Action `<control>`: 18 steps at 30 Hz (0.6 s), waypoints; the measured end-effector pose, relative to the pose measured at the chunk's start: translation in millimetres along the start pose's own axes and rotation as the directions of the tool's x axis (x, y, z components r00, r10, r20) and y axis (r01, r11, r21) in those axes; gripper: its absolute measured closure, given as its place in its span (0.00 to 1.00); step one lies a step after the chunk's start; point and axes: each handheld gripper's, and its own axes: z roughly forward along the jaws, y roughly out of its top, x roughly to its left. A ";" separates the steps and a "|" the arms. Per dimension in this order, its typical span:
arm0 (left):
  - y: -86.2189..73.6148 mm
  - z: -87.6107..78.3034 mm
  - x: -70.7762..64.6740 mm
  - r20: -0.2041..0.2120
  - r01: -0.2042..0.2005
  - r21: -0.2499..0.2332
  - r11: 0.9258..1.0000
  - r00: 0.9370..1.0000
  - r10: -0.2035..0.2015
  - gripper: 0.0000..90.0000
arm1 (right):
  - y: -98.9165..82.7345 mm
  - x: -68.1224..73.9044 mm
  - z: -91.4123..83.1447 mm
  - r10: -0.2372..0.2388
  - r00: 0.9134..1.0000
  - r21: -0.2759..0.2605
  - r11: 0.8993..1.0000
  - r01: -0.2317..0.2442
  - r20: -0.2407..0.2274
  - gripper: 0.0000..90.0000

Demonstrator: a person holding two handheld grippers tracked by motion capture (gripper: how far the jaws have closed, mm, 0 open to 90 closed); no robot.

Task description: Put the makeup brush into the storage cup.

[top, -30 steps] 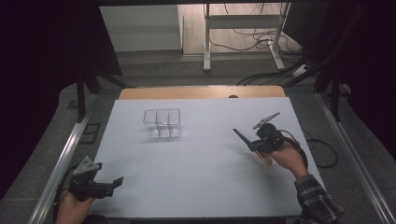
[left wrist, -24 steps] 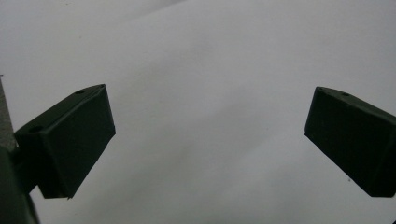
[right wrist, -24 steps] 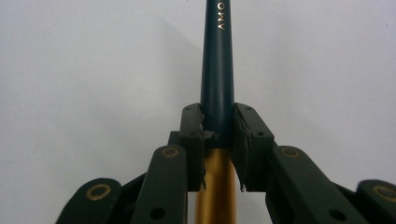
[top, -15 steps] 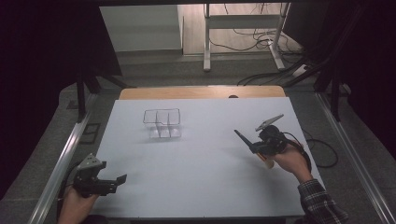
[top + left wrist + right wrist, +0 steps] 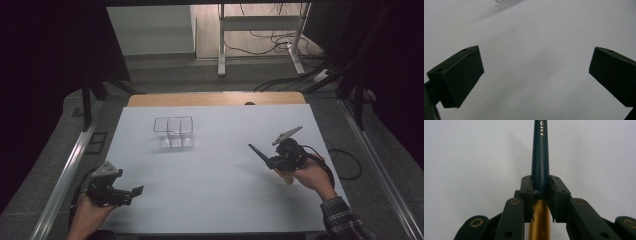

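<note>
My right gripper (image 5: 540,185) is shut on a brush (image 5: 540,157) with a dark blue handle marked in gold letters and a gold ferrule behind the pads. In the high view my right gripper (image 5: 271,161) hovers over the right half of the white table (image 5: 215,170), and the brush handle (image 5: 255,150) points left and away. My left gripper (image 5: 134,191) sits at the front left corner, open. In the left gripper view its jaws stand far apart over bare white surface, with nothing between my left gripper's (image 5: 536,72) fingertips.
A clear plastic organiser (image 5: 173,131) with compartments stands at the back, left of centre; its edge (image 5: 501,0) peeks in at the top of the left gripper view. A wooden strip (image 5: 215,99) borders the far edge. Metal rails (image 5: 65,175) flank both sides.
My left gripper has drifted a little to the right along the front edge. The right gripper and brush have stayed almost in place.
</note>
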 end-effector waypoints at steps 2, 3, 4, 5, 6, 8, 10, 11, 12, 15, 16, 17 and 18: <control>4.6 2.7 -1.9 0.022 -0.010 0.009 1.000 1.000 0.010 0.00 | -0.4 1.9 -0.4 -0.007 1.000 0.002 1.000 0.007 -0.003 0.82; 6.4 3.5 -2.6 0.032 -0.013 0.011 1.000 0.999 0.012 0.00 | -0.6 2.7 -0.7 -0.010 1.000 0.003 1.000 0.010 -0.004 0.82; 6.4 3.5 -2.6 0.032 -0.013 0.011 1.000 0.999 0.012 0.00 | -0.6 2.7 -0.7 -0.010 1.000 0.003 1.000 0.010 -0.004 0.82; 8.6 4.7 -3.5 0.041 -0.020 0.016 1.000 0.999 0.019 0.00 | -0.9 4.5 -0.9 -0.014 1.000 0.003 1.000 0.014 -0.005 0.82; 9.8 5.6 -4.2 0.045 -0.024 0.018 1.000 0.999 0.023 0.00 | -0.9 4.5 -0.9 -0.014 1.000 0.003 1.000 0.014 -0.005 0.82; 12.9 8.3 -6.0 0.053 -0.038 0.022 0.999 0.998 0.037 0.00 | -1.1 5.8 -1.4 -0.013 1.000 0.005 1.000 0.013 -0.007 0.82; 15.8 11.3 -8.3 0.055 -0.054 0.026 0.998 0.997 0.052 0.00 | -1.4 7.1 -1.6 -0.013 1.000 0.008 1.000 0.013 -0.010 0.82; 17.6 13.2 -9.9 0.059 -0.062 0.027 0.998 0.996 0.061 0.00 | -1.8 8.3 -1.4 -0.020 1.000 0.011 1.000 0.021 -0.014 0.82; 18.6 14.1 -10.7 0.059 -0.071 0.030 0.997 0.996 0.070 0.00 | -1.8 9.0 -1.1 -0.020 1.000 0.012 1.000 0.020 -0.015 0.82; 23.4 19.5 -14.8 0.073 -0.091 0.021 0.996 0.993 0.089 0.00 | -1.9 11.8 -0.3 -0.025 0.999 0.022 0.999 0.025 -0.020 0.82; 23.4 19.5 -14.8 0.073 -0.091 0.021 0.996 0.993 0.089 0.00 | -1.9 12.2 -0.1 -0.027 0.999 0.023 0.999 0.027 -0.022 0.82; 24.7 21.2 -15.5 0.078 -0.095 0.019 0.995 0.993 0.093 0.00 | -1.9 12.2 -0.1 -0.027 0.999 0.023 0.999 0.027 -0.022 0.82; 25.8 22.5 -16.1 0.082 -0.096 0.016 0.995 0.992 0.094 0.00 | -1.8 13.2 0.4 -0.029 0.999 0.025 0.999 0.030 -0.025 0.82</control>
